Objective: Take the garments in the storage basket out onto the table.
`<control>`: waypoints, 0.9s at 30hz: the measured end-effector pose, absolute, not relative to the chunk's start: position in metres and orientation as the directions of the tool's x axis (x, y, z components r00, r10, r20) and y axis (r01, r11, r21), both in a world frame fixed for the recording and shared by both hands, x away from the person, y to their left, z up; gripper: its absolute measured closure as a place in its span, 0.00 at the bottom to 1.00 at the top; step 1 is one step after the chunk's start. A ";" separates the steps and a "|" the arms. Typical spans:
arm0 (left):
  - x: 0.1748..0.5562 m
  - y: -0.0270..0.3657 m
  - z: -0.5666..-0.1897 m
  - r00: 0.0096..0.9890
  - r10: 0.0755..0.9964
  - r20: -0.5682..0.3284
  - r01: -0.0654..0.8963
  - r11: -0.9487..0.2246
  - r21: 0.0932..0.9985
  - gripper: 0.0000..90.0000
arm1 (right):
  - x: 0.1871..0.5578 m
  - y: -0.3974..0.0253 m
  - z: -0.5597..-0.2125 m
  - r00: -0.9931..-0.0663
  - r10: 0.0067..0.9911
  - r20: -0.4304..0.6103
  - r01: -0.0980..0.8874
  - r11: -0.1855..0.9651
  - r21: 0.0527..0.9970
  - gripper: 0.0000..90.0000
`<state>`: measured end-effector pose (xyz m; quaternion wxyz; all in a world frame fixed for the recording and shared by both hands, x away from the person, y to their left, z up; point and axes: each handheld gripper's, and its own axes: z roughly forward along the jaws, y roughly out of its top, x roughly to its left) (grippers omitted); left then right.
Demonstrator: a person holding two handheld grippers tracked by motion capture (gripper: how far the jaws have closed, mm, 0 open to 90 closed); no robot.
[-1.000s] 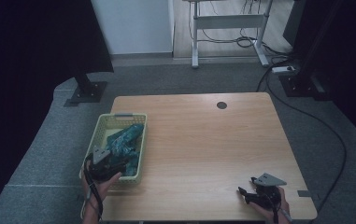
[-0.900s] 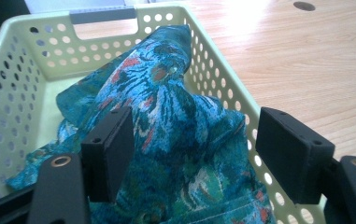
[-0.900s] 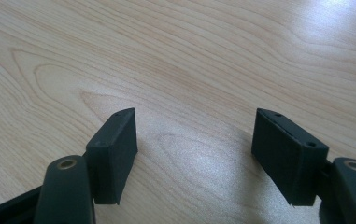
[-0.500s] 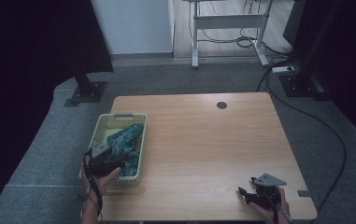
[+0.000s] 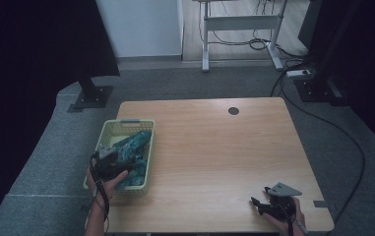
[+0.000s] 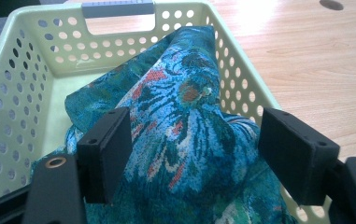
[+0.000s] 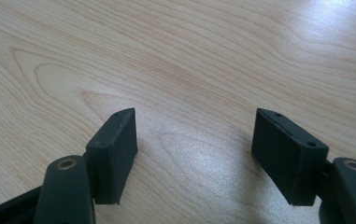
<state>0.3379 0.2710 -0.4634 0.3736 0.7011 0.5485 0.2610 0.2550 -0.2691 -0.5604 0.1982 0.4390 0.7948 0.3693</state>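
1. Your left gripper (image 6: 192, 154) is over the pale green plastic basket with round holes in its walls (image 6: 17, 74). Its two black jaws are wide apart. They are not holding anything.

2. The blue-green patterned cloth with small red spots (image 6: 175, 107) lies bunched up inside that basket. It sits right between the jaws of your left gripper, just past their tips. I cannot tell if the jaws touch the cloth.

3. One part of the cloth rises up in a soft hump toward the far wall of the basket. That wall has a grey handle strip (image 6: 117, 8) on its top edge.

4. From the high view, the basket (image 5: 107, 129) stands at the left edge of the light wooden counter (image 5: 214, 147). The cloth (image 5: 135, 142) fills most of it. Your left gripper (image 5: 112, 158) is above the near half of the basket, with your hand behind it.

5. Your right gripper (image 5: 266, 204) is far from the basket. It is at the near right corner of the counter, with a grey three-cornered plate on top.

6. In the right gripper view, your right gripper (image 7: 194, 140) has its jaws wide apart too. There is just bare wood (image 7: 175, 56) between them, so it holds nothing.

7. A small dark round hole (image 5: 233, 110) is in the counter near its far edge, well away from both grippers.
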 end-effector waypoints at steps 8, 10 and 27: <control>0.343 0.274 -0.464 0.268 0.962 -0.061 0.586 -0.113 0.802 0.28 | 0.255 -0.269 -0.560 -0.536 0.844 0.009 0.551 0.342 0.761 0.34; 0.345 0.275 -0.463 0.263 0.963 -0.062 0.589 -0.109 0.801 0.28 | 0.255 -0.269 -0.560 -0.536 0.844 0.009 0.551 0.342 0.761 0.34; 0.363 0.274 -0.467 0.268 0.958 -0.098 0.625 -0.096 0.774 0.26 | 0.255 -0.269 -0.560 -0.536 0.844 0.009 0.551 0.342 0.761 0.34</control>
